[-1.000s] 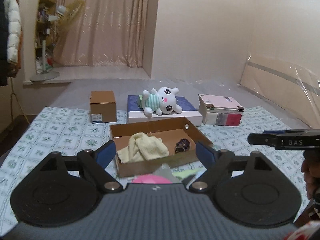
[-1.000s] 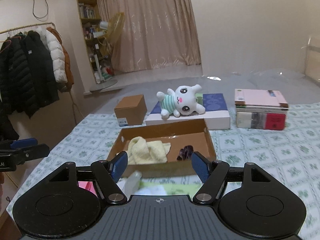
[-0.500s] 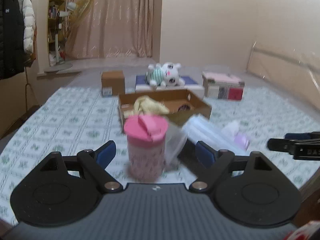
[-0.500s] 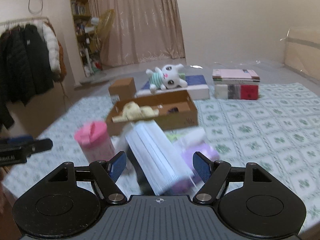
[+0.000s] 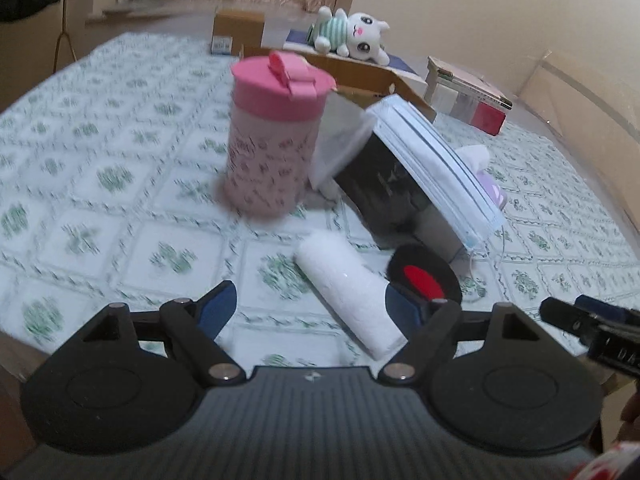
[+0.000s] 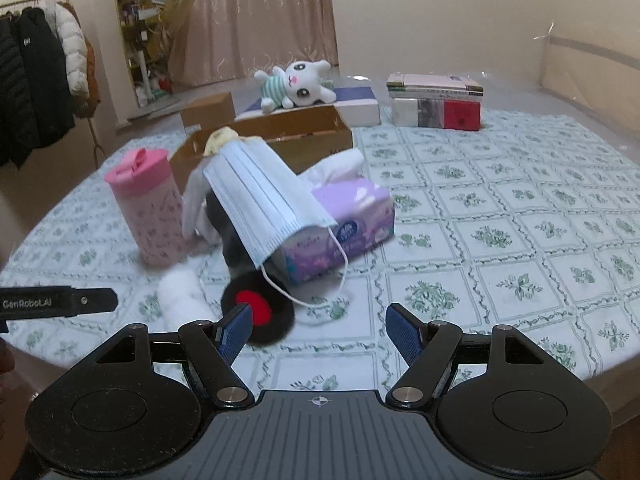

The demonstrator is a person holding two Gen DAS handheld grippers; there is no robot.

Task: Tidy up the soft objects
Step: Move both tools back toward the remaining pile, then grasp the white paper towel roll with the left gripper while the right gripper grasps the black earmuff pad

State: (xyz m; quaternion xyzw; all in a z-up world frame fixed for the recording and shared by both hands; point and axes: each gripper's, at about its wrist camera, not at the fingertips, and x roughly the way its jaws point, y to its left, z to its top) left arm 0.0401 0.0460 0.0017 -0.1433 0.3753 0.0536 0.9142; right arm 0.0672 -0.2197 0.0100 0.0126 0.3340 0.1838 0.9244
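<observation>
Under the pleated blue face mask [image 6: 260,196] your view stops short: it drapes over a dark object [image 5: 384,192] whose shape and faint markings you cannot make out, and it also covers one end of the purple tissue pack [image 6: 344,224], whose printed label is too small to read. Behind the pile, the cardboard tray [image 6: 304,136] is largely screened, so only a scrap of the yellow cloth [image 6: 220,138] peeks over its wall. Your left view is smeared, and the scribbled pattern on the pink-lidded cup [image 5: 276,140] cannot be read as words. Your left tongs [image 5: 308,312] have just been narrowing but stand well apart, with the near end of the white fabric roll [image 5: 348,288] lying between the blue pads on the tabletop [image 5: 100,184], untouched as far as you can tell. Your right tongs [image 6: 318,330] are likewise wide apart and hold nothing; the left pad sits in front of the black furry pad with a red centre [image 6: 260,312], and contact cannot be judged. Lettering on the left tongs' side, seen from the right camera, reads "GenRobot.AI"; on the right tongs' side only "DA" shows before the edge cuts it. A plush rabbit [image 6: 296,84] lies on a flat box beyond the tray.
</observation>
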